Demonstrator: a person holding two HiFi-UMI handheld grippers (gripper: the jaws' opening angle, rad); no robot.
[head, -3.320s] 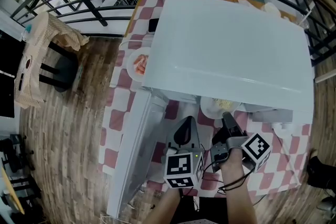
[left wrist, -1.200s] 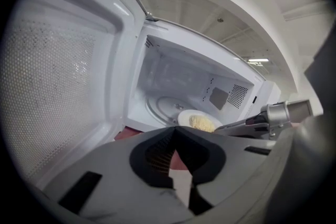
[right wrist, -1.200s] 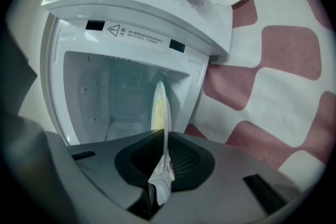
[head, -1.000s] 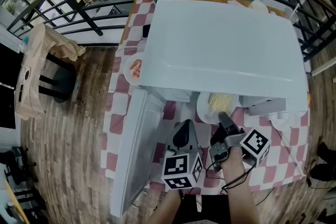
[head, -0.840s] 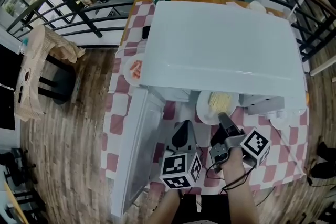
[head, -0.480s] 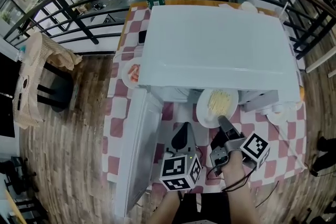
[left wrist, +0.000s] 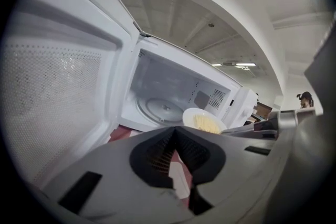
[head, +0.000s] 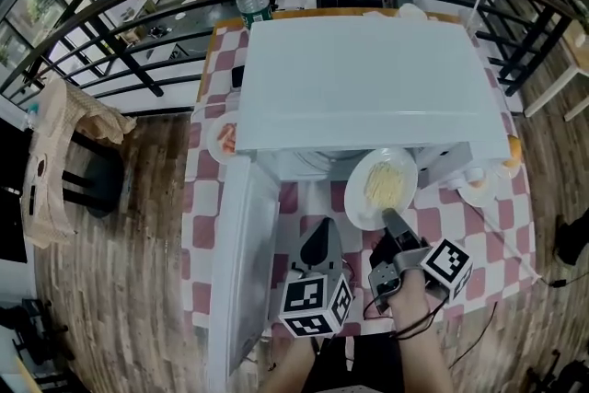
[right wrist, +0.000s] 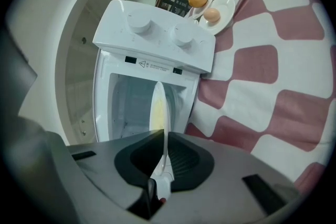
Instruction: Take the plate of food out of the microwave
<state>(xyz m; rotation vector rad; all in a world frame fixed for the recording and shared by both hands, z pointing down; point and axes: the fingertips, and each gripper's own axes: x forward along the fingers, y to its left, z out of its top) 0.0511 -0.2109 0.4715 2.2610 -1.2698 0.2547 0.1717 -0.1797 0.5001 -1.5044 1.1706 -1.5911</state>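
Checked tablecloth [head: 207, 225] under a white microwave [head: 368, 87], door swung open. The plate of food [head: 382, 187] sits half clear of the cavity, its near rim clamped by the right gripper [head: 391, 221], presumably to carry it level. The left gripper [head: 320, 235] waits alongside, jaws together and empty. Only its view shows the bare turntable [left wrist: 160, 109].

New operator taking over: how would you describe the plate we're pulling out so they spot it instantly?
Find the white microwave on the checked table. At its open front, a round white plate is pinched at its near rim by the right tool. Unlike the pink-food plate on the left and the plate of round items on the right, it carries pale yellow noodles.
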